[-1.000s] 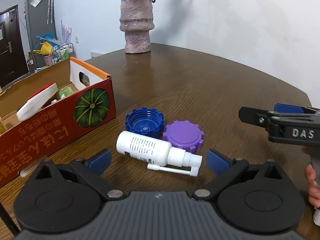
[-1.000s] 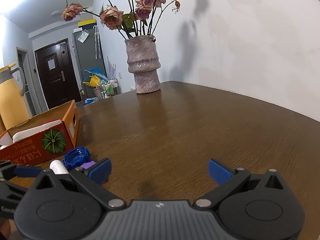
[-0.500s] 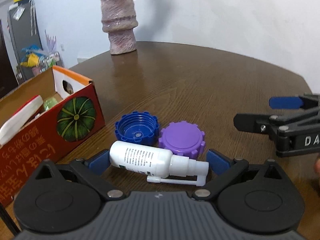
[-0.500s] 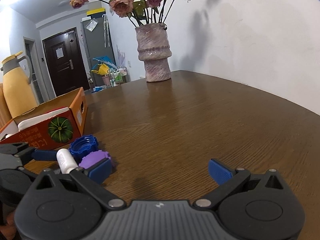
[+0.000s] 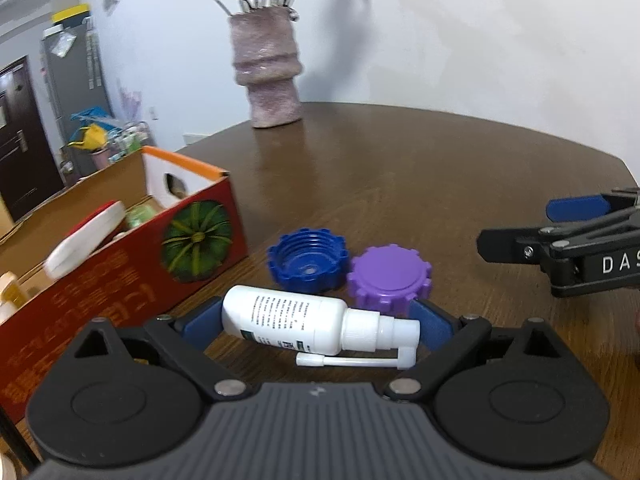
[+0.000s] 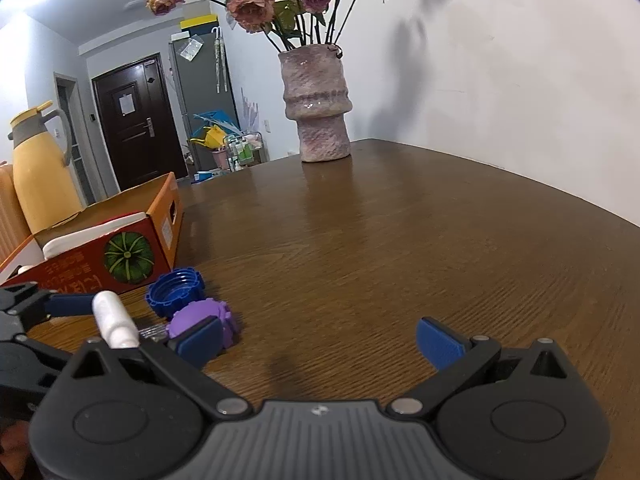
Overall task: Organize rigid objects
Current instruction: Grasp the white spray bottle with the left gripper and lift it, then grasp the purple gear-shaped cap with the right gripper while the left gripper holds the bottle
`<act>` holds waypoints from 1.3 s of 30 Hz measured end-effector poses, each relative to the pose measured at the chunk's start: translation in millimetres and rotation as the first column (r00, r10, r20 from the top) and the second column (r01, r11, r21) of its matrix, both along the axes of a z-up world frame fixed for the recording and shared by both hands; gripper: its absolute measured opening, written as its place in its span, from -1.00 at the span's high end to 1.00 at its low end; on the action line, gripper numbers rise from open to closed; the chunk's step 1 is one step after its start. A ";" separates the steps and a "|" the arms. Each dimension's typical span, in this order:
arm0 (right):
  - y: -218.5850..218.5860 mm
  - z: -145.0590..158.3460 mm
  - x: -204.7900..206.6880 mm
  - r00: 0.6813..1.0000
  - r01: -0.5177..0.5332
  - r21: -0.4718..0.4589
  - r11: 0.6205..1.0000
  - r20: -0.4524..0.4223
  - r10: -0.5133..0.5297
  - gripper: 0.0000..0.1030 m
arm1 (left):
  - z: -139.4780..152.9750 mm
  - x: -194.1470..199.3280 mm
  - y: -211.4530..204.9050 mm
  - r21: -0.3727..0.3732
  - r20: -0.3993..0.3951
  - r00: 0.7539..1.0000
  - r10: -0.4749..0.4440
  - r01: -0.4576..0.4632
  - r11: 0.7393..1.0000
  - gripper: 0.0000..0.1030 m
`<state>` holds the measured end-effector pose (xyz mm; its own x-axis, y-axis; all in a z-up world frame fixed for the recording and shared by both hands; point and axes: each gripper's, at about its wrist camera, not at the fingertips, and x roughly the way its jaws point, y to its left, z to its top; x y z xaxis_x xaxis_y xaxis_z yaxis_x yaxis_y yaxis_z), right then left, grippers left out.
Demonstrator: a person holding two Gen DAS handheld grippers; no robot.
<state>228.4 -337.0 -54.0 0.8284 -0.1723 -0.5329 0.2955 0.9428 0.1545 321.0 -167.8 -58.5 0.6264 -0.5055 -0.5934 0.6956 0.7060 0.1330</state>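
The white spray bottle (image 5: 298,322) lies on its side on the brown surface (image 5: 420,200), between the wide-open fingers of the left gripper (image 5: 316,322), just before the blue cap (image 5: 307,266) and purple cap (image 5: 389,280). It looks light, stiff and smooth, likely to roll, so the labelled barrel is the place to grip, not the thin nozzle. The right gripper (image 6: 320,338) also stands wide, empty.

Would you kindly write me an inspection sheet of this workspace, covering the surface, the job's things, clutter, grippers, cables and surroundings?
Surface: brown wooden table.
Job's things: white spray bottle lying on its side; blue cap open side up, beside purple cap; cardboard box already holding items.
Clutter: vase of dried roses.
Grippers: left gripper open, fingers flanking the bottle; right gripper open, over bare table.
Cables: nothing seen.
Surroundings: white wall, dark door, yellow jug.
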 end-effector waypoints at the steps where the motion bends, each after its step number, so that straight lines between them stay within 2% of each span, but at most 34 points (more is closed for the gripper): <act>1: 0.5 0.2 -0.6 1.000 -0.004 -0.002 1.000 0.001 0.004 -1.00 | 1.5 -0.9 3.2 -0.007 0.002 1.000 0.012 -0.012 1.000 -0.92; 18: 19.1 6.3 -1.4 0.994 -0.105 -0.081 0.991 0.017 0.107 -1.00 | 14.5 -26.0 41.4 -0.053 0.038 0.986 0.165 -0.163 0.985 -0.92; 26: 28.4 9.8 2.1 0.983 -0.184 -0.110 0.977 0.000 0.186 -1.00 | 19.9 -35.6 60.9 -0.080 0.047 0.968 0.245 -0.241 0.967 -0.92; 39: 34.2 11.7 11.3 0.968 -0.252 -0.135 0.958 -0.031 0.250 -1.00 | 28.4 -44.0 93.1 -0.119 0.050 0.934 0.355 -0.347 0.930 -0.92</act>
